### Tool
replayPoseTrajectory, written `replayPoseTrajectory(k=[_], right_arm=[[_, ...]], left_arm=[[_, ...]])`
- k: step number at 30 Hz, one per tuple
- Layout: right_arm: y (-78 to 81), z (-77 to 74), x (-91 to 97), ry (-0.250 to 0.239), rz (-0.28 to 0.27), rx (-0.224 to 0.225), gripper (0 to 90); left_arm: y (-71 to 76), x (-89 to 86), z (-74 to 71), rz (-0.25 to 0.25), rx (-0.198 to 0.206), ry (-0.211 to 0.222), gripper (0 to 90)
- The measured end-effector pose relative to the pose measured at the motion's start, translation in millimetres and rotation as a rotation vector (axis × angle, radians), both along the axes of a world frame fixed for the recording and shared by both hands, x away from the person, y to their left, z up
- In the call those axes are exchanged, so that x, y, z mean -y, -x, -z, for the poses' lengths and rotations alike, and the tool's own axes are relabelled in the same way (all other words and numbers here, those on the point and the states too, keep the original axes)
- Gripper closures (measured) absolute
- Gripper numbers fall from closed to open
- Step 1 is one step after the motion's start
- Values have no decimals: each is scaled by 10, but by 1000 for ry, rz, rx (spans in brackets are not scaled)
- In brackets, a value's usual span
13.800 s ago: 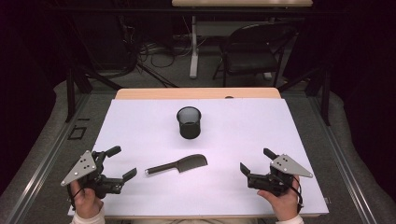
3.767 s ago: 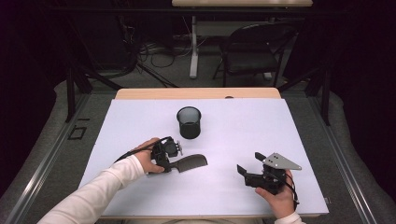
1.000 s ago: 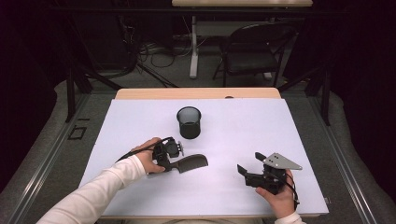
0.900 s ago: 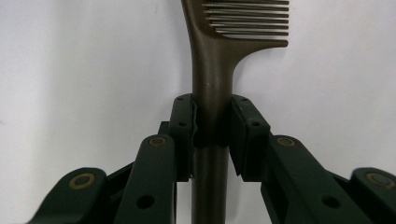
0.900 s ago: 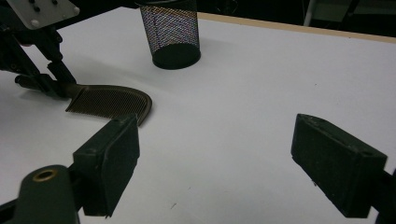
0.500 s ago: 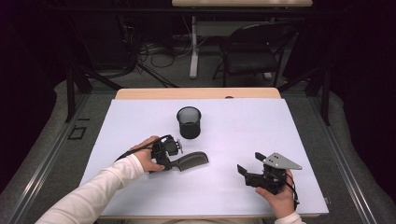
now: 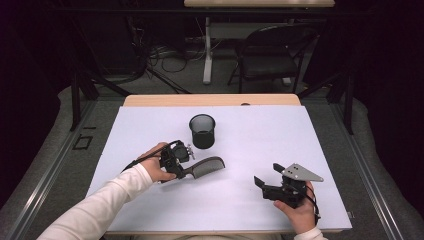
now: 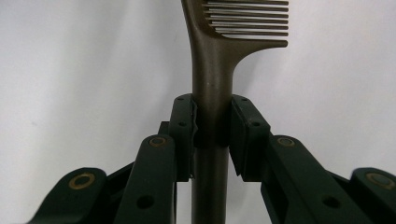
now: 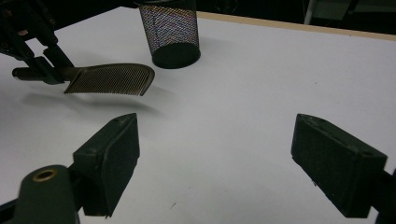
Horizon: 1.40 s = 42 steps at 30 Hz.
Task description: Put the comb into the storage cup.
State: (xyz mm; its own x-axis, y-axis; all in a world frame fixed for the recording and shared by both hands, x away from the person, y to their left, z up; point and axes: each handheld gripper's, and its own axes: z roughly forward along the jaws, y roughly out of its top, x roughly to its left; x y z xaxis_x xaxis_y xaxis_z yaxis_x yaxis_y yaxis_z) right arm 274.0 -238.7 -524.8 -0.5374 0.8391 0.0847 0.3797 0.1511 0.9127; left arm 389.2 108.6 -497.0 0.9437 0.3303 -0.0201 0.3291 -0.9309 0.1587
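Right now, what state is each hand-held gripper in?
Left hand-held gripper: shut on the comb, at its handle.
Right hand-held gripper: open, nothing between its jaws.

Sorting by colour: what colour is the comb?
Dark brown comb; clearest in the left gripper view.

Comb (image 7: 202, 169) left of table (image 7: 320, 135) centre, handle toward the left gripper (image 7: 176, 161). Mesh cup (image 7: 202, 131) just behind comb. Right gripper (image 7: 266, 184) well apart, near front-right edge.
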Motion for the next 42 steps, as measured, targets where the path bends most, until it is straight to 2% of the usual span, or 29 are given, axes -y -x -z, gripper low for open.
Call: replayPoseTrajectory(k=[3,5,9,15,24,32,36,42], right_arm=[[-1,1,-1,-1,-1,1,152],[-1,1,-1,-2,-1,1,152],[-2,3,-4,-1,-1,5,152],[0,1,-1,1,0,0,152],[-2,3,-3,0,-1,7,152],[-1,2,0,1,-1,4,152],[-1,3,-3,-1,0,4,152],[0,2,0,0,0,1,152]], left_arm=[[-2,-14,-35,-10,17,27,725],[-11,-21,-61,-8,6,29,726],[-13,-27,-100,-11,10,42,726],[-12,-39,-153,-30,8,87,725],[-18,-85,-264,-48,36,154,725],[-6,-148,-371,-77,66,235,726],[-8,-160,-395,-86,71,254,726],[5,-168,-432,-95,100,294,726]])
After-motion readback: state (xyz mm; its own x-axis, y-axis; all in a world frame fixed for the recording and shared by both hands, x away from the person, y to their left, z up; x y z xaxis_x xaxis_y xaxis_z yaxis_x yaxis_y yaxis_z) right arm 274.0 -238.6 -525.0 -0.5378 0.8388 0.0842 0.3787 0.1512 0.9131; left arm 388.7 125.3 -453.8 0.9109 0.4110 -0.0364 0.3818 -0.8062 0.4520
